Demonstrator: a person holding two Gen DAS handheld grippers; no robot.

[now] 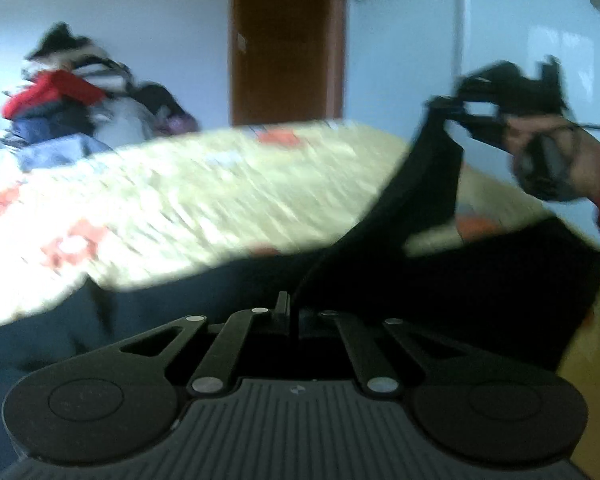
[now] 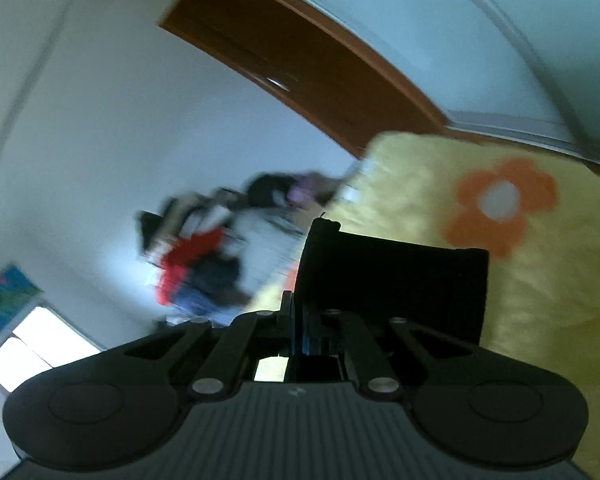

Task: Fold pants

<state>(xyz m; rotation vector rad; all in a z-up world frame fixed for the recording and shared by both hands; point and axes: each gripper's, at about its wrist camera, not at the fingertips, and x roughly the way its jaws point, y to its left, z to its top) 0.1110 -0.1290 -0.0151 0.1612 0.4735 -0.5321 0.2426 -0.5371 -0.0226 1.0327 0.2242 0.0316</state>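
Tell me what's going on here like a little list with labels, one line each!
surface: yellow blanket with orange flowers
garment: black pants, partly lifted off the blanket
left gripper: jaws shut on the pants fabric
right gripper: raised, jaws shut on a corner of the pants
right hand: wrapped around the right gripper's handle
background: messy clothes pile by the white wall, brown door behind the blanket
picture quality: blurry
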